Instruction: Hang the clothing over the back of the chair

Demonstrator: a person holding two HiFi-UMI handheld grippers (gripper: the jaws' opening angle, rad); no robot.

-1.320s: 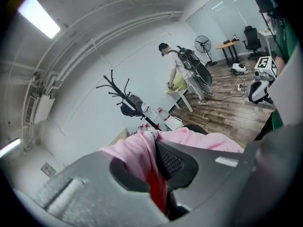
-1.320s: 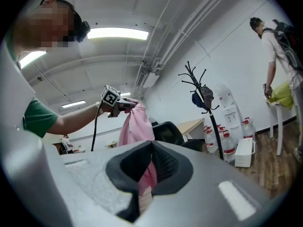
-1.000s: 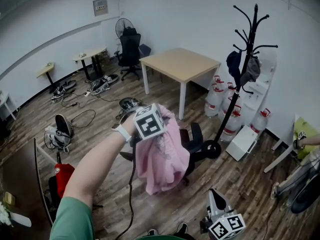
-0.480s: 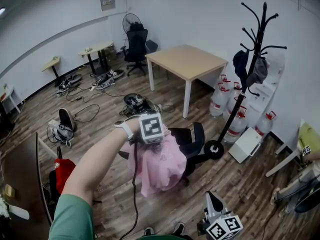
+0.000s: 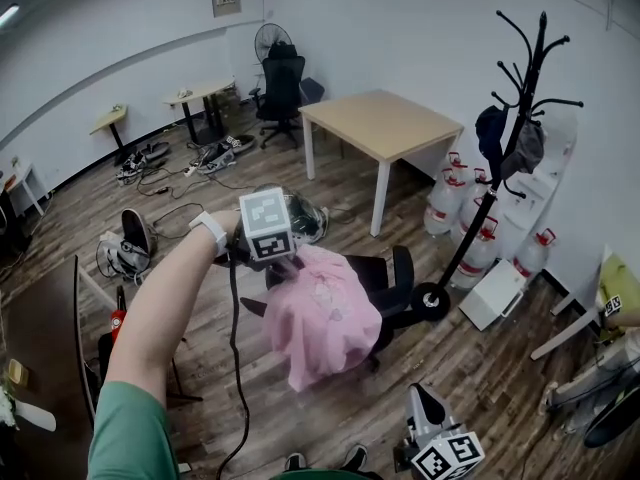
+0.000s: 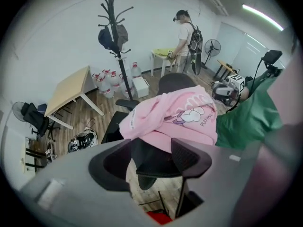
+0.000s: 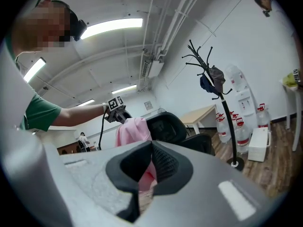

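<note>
Left arm (image 5: 160, 313) stretched out ahead, wrist bent down | left tool (image 6: 150, 161) tipped steeply downward, jaws just opened wide, nothing between them | right tool (image 7: 150, 167) held low, close to the body, pointing level | its jaws together, gripping nothing

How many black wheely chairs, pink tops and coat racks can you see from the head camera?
Black office chairs: 2, one by the far wall and one under the pink top
Pink sweatshirt: 1
Coat rack: 1
Total: 4
</note>
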